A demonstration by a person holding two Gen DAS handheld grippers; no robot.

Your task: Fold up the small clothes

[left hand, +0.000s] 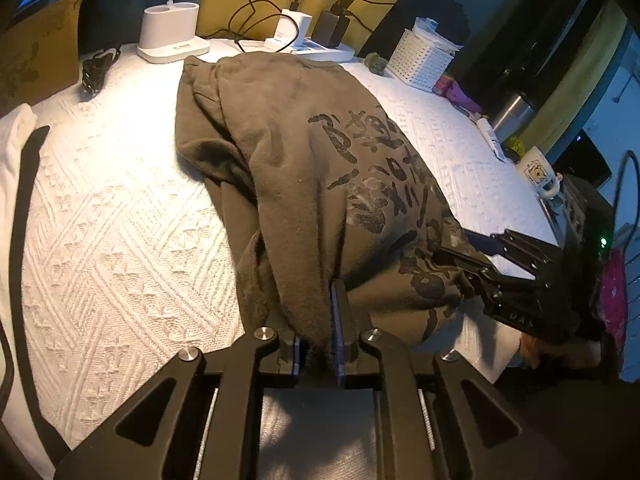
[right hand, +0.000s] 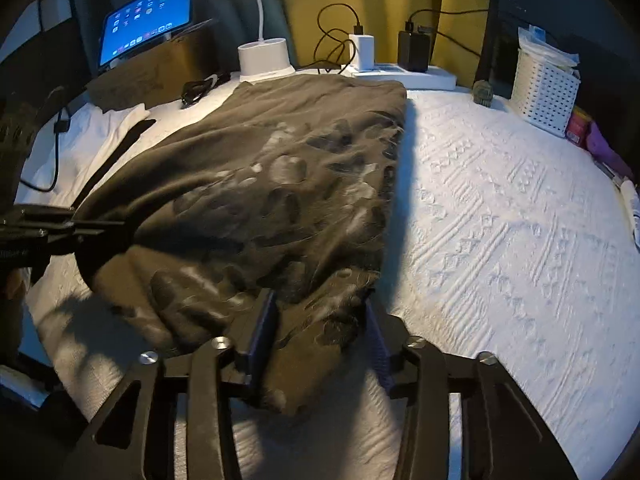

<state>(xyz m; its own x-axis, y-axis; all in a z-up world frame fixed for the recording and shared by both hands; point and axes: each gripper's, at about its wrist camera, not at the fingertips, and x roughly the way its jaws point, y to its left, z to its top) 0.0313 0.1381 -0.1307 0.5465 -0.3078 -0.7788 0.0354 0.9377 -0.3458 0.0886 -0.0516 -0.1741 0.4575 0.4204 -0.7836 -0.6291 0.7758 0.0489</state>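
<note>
While one olive printed garment (left hand: 304, 168) lies folded on the white-covered bench (left hand: 120, 240), left gripper (left hand: 320, 344) jaws pinch its near hem, right gripper (right hand: 320, 320) jaws stand part-open astride its corner; behind: one perforated basket (right hand: 546, 88), one tablet (right hand: 146, 16), two chargers (right hand: 362, 52).

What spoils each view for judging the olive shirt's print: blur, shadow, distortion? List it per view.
Left wrist view: olive shirt sharp, its black print legible; fisheye bows the white textured cover; corners dark. Right wrist view: motion blur smears the shirt's print; a hard shadow runs along its right edge on the cover; the tablet screen glows bright against a dim background.
</note>
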